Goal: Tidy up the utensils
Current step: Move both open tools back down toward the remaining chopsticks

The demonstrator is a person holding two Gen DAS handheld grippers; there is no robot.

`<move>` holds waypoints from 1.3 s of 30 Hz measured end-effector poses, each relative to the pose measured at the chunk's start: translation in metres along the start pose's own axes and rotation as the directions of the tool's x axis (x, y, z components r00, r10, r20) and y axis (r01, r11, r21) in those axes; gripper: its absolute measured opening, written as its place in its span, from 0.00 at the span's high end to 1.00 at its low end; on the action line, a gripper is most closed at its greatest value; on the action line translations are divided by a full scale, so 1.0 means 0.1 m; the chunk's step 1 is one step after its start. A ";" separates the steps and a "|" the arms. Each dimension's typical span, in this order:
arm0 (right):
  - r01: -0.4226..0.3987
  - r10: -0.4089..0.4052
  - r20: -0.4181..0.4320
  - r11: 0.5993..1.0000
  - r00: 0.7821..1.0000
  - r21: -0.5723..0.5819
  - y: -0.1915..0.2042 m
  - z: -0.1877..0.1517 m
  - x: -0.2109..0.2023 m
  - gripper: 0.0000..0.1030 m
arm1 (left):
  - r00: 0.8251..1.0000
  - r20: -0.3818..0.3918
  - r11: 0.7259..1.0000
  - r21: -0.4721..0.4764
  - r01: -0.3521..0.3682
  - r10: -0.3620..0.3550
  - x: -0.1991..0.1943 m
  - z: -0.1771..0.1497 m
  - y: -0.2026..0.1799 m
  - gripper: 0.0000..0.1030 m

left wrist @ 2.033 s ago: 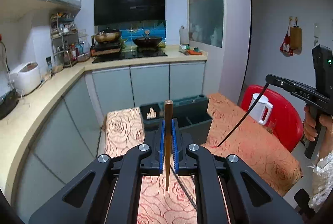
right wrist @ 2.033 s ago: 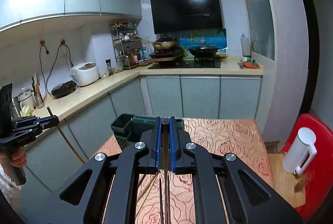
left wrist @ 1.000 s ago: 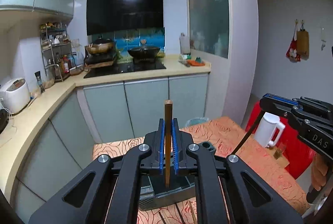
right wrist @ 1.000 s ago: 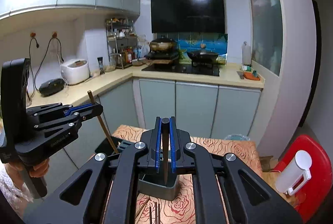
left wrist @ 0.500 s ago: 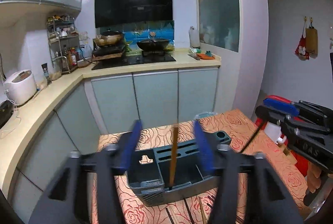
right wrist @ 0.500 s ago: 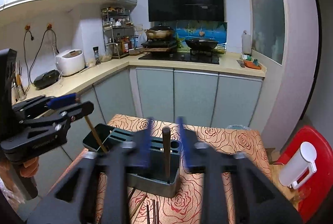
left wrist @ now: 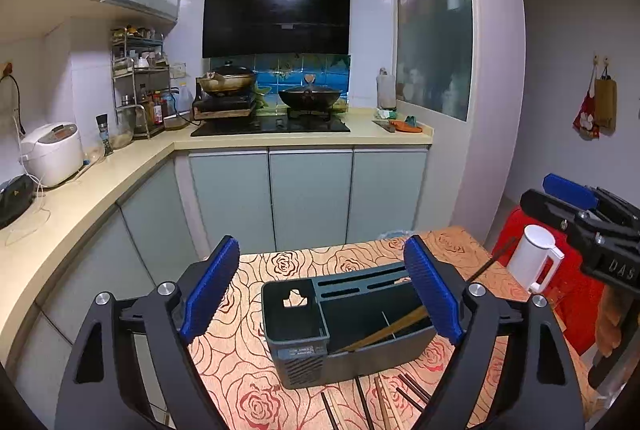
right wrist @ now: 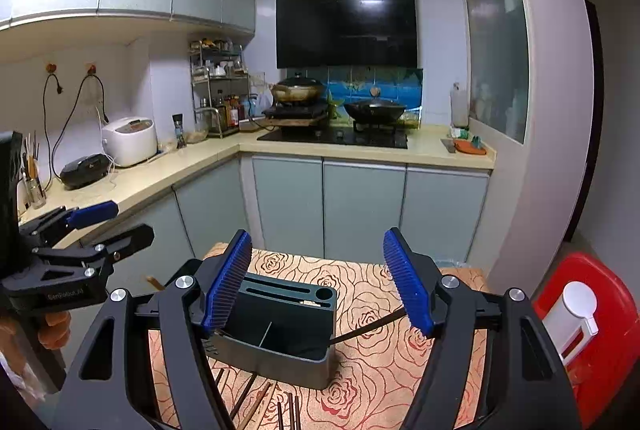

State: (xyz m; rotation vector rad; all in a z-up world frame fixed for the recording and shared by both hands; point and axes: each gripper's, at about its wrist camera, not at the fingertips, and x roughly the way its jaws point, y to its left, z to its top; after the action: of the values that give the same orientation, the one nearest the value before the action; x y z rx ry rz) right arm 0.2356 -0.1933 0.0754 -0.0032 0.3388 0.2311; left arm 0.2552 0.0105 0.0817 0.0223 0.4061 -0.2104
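Both chopsticks, clamped upright between shut pads a second ago, have dropped free into the dark utensil holder [left wrist: 348, 326].

Left gripper [left wrist: 324, 298]: released, jaws opening, nothing between the blue pads [left wrist: 210, 290]; hangs above the holder.

Right gripper [right wrist: 320, 284]: released, jaws opening, nothing pressed by the pads [right wrist: 228, 284]; hangs above the holder's open bin.

Brown chopstick [left wrist: 384, 330]: lies slanted inside the holder's open compartment, its upper end toward the right wall.

Dark chopstick [right wrist: 366, 328]: leans out over the holder's right rim, lower end inside the bin.

Holder: stands on the rose-patterned tablecloth [left wrist: 240, 362]; slotted top at the back, a cut-out lid section on one end.

Loose chopsticks [right wrist: 256, 400]: several, flat on the cloth just in front of the holder.

White jug [left wrist: 534, 258]: stands on a red stool [right wrist: 600, 310] beside the table.

Person's hand [right wrist: 52, 330]: grips the left tool's handle.
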 end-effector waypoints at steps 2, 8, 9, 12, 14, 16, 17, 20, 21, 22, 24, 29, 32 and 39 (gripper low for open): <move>-0.002 0.003 0.011 1.000 1.000 -0.003 0.00 -0.01 -0.08 0.35 | 1.000 0.007 1.000 0.002 0.002 -0.002 -0.06 -0.05 -0.01 0.19; 0.011 -0.010 0.034 1.000 0.999 -0.021 0.01 -0.12 -0.29 0.32 | 1.000 0.017 1.000 0.006 -0.003 0.003 -0.27 -0.25 0.00 0.18; 0.014 -0.013 0.038 1.000 0.999 -0.022 0.01 -0.15 -0.33 0.31 | 1.000 0.017 1.000 0.005 -0.003 0.003 -0.32 -0.31 0.01 0.18; 0.019 -0.018 0.052 1.000 0.998 -0.023 0.01 -0.26 -0.46 0.26 | 1.000 0.017 1.000 -0.005 -0.008 0.008 -0.42 -0.44 0.04 0.17; 0.027 -0.025 0.066 0.999 0.998 -0.031 0.03 -0.35 -0.56 0.22 | 1.000 0.018 1.000 -0.012 -0.009 0.009 -0.49 -0.53 0.04 0.16; 0.034 -0.031 0.073 0.999 0.997 -0.037 0.05 -0.44 -0.63 0.21 | 0.999 0.025 1.000 -0.016 -0.020 0.020 -0.58 -0.63 0.04 0.15; 0.035 -0.032 0.073 0.999 0.997 -0.040 0.06 -0.49 -0.66 0.21 | 0.999 0.028 0.999 -0.017 -0.027 0.027 -0.61 -0.68 0.05 0.14; 0.042 -0.039 0.069 0.998 0.997 -0.050 0.07 -0.62 -0.73 0.21 | 0.999 0.025 0.999 -0.013 -0.047 0.047 -0.69 -0.79 0.04 0.14; 0.049 -0.046 0.071 0.997 0.996 -0.054 0.08 -0.66 -0.75 0.21 | 0.998 0.021 0.998 -0.006 -0.055 0.055 -0.71 -0.84 0.03 0.13; 0.058 -0.054 0.072 0.997 0.996 -0.057 0.08 -0.71 -0.77 0.21 | 0.998 0.019 0.998 0.000 -0.062 0.062 -0.74 -0.88 0.04 0.13; 0.065 -0.061 0.069 0.997 0.996 -0.052 0.06 -0.81 -0.82 0.21 | 0.997 0.017 0.997 0.013 -0.079 0.079 -0.79 -0.98 0.02 0.13; 0.081 -0.080 0.042 0.996 0.996 -0.030 0.01 -1.07 -0.87 0.21 | 0.996 0.000 0.996 0.022 -0.089 0.089 -0.89 -1.21 0.02 0.13; 0.086 -0.086 0.009 0.996 0.996 -0.016 -0.03 -1.25 -0.87 0.21 | 0.996 -0.021 0.996 0.013 -0.086 0.087 -0.92 -1.35 0.03 0.13; 0.108 -0.108 -0.052 0.994 0.993 -0.003 -0.09 -1.65 -0.91 0.21 | 0.992 -0.094 0.996 0.009 -0.089 0.089 -0.91 -1.73 0.03 0.13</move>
State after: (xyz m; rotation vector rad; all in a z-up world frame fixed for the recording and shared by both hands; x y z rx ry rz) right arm 0.0995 -0.2293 -0.0502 -0.0280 0.3896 0.1243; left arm 0.1064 0.0427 -0.0412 0.0549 0.4979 -0.1225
